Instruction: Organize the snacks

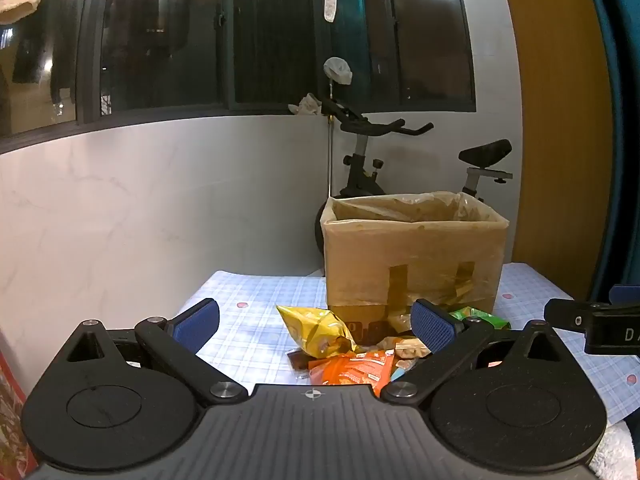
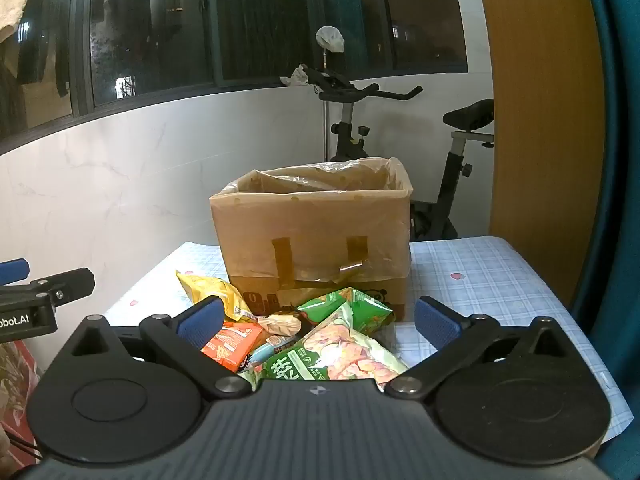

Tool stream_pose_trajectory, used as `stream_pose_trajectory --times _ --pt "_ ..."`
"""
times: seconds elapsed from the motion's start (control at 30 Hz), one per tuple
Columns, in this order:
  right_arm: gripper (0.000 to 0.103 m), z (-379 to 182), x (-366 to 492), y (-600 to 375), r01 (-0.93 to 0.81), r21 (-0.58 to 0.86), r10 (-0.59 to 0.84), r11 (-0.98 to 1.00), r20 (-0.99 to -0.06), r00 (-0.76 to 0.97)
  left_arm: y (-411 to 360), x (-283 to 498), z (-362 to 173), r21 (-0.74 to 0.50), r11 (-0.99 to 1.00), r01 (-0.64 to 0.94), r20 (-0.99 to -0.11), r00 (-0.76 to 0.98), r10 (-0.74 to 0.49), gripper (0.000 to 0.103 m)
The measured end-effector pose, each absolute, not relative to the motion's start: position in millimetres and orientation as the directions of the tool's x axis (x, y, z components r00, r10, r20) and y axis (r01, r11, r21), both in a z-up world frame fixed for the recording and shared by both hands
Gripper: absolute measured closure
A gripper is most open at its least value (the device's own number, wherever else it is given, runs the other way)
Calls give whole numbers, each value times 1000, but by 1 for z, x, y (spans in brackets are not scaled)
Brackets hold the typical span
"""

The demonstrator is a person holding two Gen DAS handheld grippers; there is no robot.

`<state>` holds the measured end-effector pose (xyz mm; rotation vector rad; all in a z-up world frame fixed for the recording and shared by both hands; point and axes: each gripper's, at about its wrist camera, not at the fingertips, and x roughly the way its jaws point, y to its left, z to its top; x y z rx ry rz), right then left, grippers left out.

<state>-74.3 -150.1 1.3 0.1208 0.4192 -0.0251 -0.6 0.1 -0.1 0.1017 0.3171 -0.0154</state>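
Note:
A pile of snack packets lies on the checked tablecloth in front of an open cardboard box (image 1: pixel 414 256) lined with plastic, also in the right wrist view (image 2: pixel 316 232). The pile holds a yellow bag (image 1: pixel 316 330) (image 2: pixel 212 290), an orange packet (image 1: pixel 354 368) (image 2: pixel 232 344), and green bags (image 2: pixel 340 354) (image 1: pixel 480 316). My left gripper (image 1: pixel 316 326) is open and empty, above the pile's left side. My right gripper (image 2: pixel 318 320) is open and empty, above the green bags. Each gripper's tip shows at the edge of the other's view.
An exercise bike (image 2: pixel 400 128) stands behind the table by a white wall under dark windows. A wooden panel (image 2: pixel 540 120) rises at the right. The table's right edge (image 2: pixel 576 312) and far edge are near the box. A red item (image 1: pixel 10 412) sits low left.

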Motion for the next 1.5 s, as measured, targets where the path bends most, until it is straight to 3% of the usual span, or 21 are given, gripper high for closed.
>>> stream_pose_trajectory --times 1.5 --pt "0 4 -74 -150 50 114 2 992 -416 909 2 -1 2 87 996 20 -320 947 9 0"
